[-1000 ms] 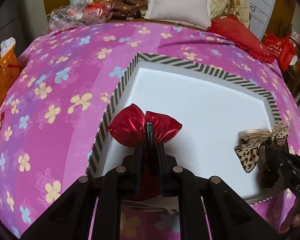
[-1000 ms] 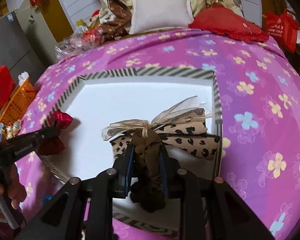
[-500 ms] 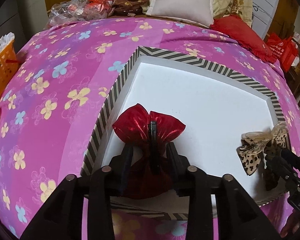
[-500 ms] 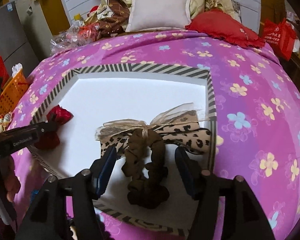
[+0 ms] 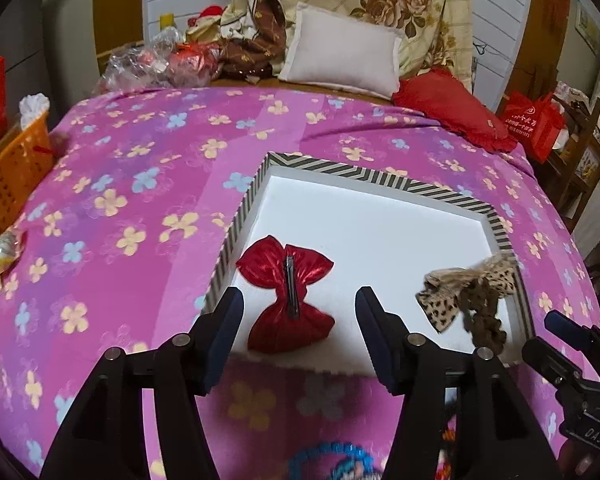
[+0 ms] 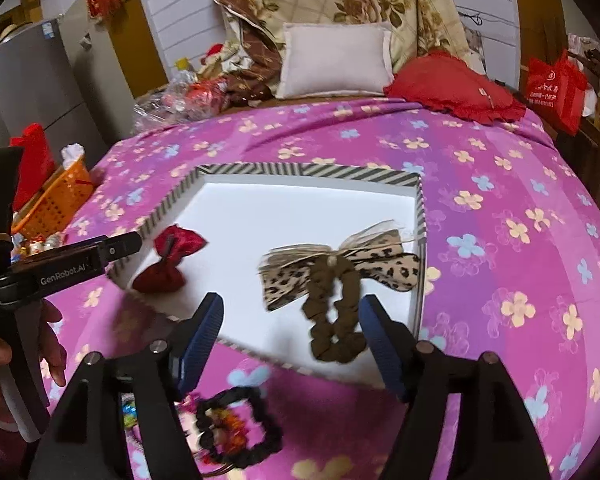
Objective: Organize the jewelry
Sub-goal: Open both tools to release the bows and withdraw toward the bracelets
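Left wrist view: left tool spread wide, gripping nothing. Shiny red fabric bow flat in striped-rimmed white tray on the bed, near left corner, metal clip up, long axis running away.

Right wrist view: right tool likewise gaping, empty. Leopard-print bow with ruffled brown scrunchie near tray's right wall, loop trailing nearward.

left wrist: near, over tray | right wrist: same tray
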### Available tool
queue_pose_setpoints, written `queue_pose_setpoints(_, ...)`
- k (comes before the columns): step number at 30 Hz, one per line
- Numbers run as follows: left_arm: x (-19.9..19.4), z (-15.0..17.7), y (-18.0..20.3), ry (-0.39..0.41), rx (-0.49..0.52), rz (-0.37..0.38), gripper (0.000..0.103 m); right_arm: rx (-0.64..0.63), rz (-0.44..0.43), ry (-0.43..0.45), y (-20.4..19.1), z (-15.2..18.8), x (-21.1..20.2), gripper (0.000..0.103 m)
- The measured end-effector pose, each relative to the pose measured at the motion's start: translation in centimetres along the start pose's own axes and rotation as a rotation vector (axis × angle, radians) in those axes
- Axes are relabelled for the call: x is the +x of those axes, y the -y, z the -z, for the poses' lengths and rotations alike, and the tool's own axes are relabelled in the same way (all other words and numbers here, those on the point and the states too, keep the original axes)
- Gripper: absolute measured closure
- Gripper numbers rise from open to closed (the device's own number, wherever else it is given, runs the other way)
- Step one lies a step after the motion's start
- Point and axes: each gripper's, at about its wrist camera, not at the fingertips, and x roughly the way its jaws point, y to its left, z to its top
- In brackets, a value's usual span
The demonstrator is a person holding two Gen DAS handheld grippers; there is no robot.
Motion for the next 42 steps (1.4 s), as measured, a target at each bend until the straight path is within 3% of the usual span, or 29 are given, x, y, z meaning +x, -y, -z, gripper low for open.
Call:
queue_pose_setpoints(15, -5.7, 5.7, -0.8, 0.057, 0.012, -0.046, 0.069, -0.049, -0.010, -0.020, -2.3, 4.7, -3.4, 0.027)
queue_pose_setpoints(42, -8.3, 11.1, -1.2, 0.045, 0.024, -0.089, 0.069, -0.066, 0.018, -0.046, -3.2, 8.1, -5.6, 0.027)
